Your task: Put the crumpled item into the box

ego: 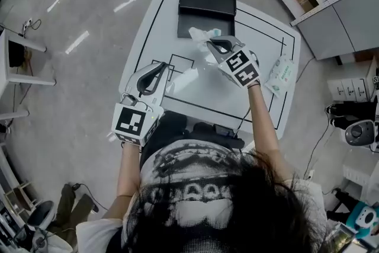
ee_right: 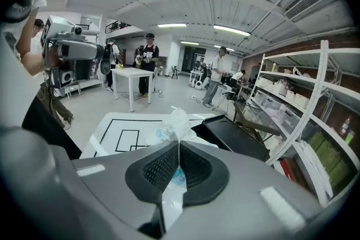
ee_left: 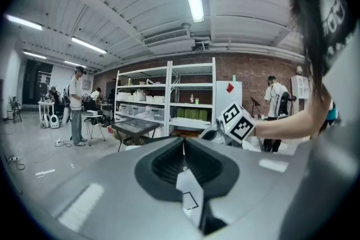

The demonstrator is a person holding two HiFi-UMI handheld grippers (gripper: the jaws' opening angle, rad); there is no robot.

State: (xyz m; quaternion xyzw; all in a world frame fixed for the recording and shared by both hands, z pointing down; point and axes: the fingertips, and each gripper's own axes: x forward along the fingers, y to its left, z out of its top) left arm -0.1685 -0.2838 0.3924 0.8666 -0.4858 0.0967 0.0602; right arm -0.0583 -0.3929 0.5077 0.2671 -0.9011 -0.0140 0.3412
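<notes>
The crumpled item (ego: 200, 37) is a clear plastic wrapper with blue print, and my right gripper (ego: 215, 42) is shut on it. It hangs in the air just in front of the black box (ego: 206, 9) at the table's far edge. In the right gripper view the wrapper (ee_right: 173, 122) sticks out past the closed jaws of the right gripper (ee_right: 179, 146), with the black box (ee_right: 236, 139) just to its right. My left gripper (ego: 160, 70) is shut with nothing in it, over the table's near left. In its own view the left gripper (ee_left: 184, 143) points out over the room.
The white table (ego: 260, 38) carries black taped outlines. A green-and-white packet (ego: 280, 74) lies near its right edge. Shelving and a grey cabinet (ego: 340, 15) stand to the right, and white tables (ego: 12, 62) to the left. Several people stand in the room behind.
</notes>
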